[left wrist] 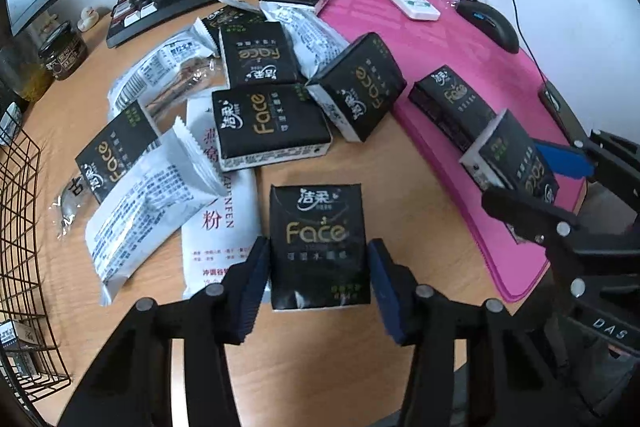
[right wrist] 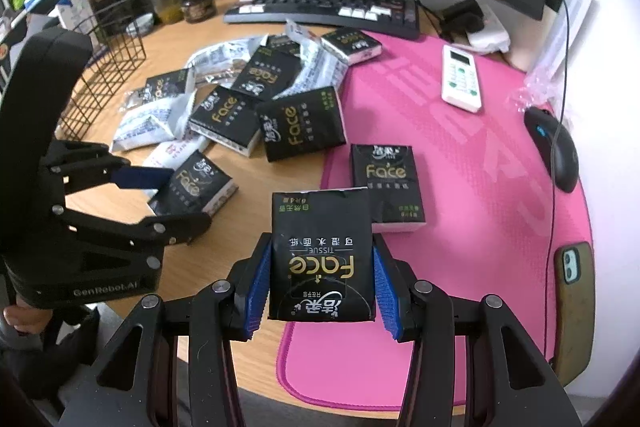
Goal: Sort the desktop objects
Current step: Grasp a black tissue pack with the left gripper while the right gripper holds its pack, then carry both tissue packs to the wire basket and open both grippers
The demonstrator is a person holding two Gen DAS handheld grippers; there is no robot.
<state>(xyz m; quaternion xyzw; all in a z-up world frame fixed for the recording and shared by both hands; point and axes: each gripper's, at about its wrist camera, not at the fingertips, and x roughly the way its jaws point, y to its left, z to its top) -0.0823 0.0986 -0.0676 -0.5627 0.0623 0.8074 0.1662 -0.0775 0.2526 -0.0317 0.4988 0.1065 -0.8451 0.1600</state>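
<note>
Far left of the left hand-held gripper (left wrist: 318, 263) stands a black wire basket (left wrist: 24, 227), the likely bin for one class of item; packets already lie inside it, type unclear. Ahead and left of this gripper lies the mixed pile: white sachets (left wrist: 136, 227) overlapping black tissue packs (left wrist: 272, 127) on the wooden surface (left wrist: 400, 187). The left hand-held gripper is clenched on one tissue pack (left wrist: 318, 247), blue pads (left wrist: 256, 283) pressed on both long sides, label upright. Judgement: the grip is centred and square, so carry it level and keep the squeeze light, since the soft pack deforms. To the right, the right hand-held gripper (right wrist: 322, 283) is likewise closed on a second tissue pack (right wrist: 320, 251), held over the edge of the pink mat (right wrist: 460, 187), label reversed toward the camera. Just ahead and right of it another pack (right wrist: 386, 183) lies flat on the mat. Judgement: move one hand at a time toward the basket so the grippers do not collide, and release only when low over the target. Well right, remote (right wrist: 460, 79), mouse (right wrist: 554, 151) and phone (right wrist: 572, 307) stay out of the path.
</note>
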